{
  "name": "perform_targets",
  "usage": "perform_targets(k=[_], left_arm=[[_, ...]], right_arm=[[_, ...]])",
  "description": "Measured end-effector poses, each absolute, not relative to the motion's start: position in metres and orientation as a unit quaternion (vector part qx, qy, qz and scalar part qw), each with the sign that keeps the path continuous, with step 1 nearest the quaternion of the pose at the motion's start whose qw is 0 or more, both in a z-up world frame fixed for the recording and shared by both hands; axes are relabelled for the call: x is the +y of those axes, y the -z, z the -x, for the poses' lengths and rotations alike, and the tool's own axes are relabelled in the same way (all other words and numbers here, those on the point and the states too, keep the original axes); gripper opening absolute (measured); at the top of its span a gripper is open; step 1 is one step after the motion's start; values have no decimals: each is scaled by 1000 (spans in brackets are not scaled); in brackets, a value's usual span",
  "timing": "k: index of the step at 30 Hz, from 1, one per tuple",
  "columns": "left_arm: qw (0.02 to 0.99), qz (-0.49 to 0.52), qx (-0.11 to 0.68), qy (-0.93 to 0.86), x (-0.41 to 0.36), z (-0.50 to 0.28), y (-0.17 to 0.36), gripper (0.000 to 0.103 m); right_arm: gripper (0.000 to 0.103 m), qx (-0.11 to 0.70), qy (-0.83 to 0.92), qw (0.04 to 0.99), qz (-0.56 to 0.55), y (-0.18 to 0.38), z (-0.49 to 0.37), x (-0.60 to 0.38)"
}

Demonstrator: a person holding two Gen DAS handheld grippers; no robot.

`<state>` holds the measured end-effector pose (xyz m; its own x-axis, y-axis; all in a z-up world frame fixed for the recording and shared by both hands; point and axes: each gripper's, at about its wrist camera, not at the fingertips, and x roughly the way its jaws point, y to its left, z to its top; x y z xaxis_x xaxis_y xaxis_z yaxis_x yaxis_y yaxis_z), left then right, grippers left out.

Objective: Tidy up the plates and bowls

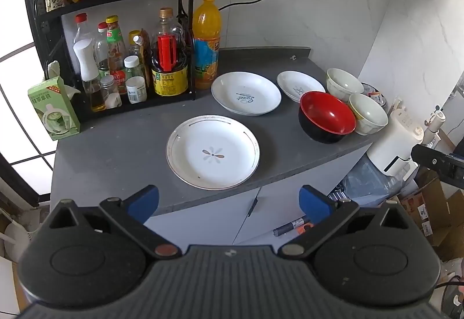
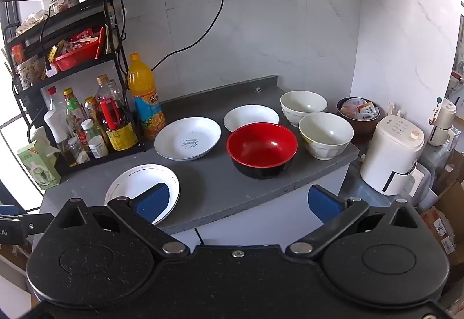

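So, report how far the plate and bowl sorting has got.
Done: nothing; no stacks. In hand: nothing; the left tool and right tool are open and empty. Left: the flower plate, lettered plate, small plate, red bowl and both white bowls sit separately.

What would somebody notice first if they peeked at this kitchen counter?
Probably the shiny red bowl with its black outside, sitting near the front edge of the grey counter between white plates and two cream bowls. Next, the tall orange juice bottle standing at the back beside the black rack of sauce bottles. Both claws are open and hold nothing.
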<state>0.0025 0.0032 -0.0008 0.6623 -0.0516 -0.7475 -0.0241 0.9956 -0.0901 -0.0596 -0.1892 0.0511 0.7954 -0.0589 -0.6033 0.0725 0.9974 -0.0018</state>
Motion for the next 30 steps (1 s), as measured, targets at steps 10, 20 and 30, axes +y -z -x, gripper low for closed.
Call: perform_targets(k=[10,20,30], left_arm=[[908,41,416,10,0,-4,1,102],[908,49,415,8,0,-2,2,102],[907,51,419,4,2,2,4,102]], right_arm=[[103,327,39,944,-6,-50,59,-191],[103,337,30,941,0,-47,61,-189],[103,347,27,937,5,-40,66,-187]])
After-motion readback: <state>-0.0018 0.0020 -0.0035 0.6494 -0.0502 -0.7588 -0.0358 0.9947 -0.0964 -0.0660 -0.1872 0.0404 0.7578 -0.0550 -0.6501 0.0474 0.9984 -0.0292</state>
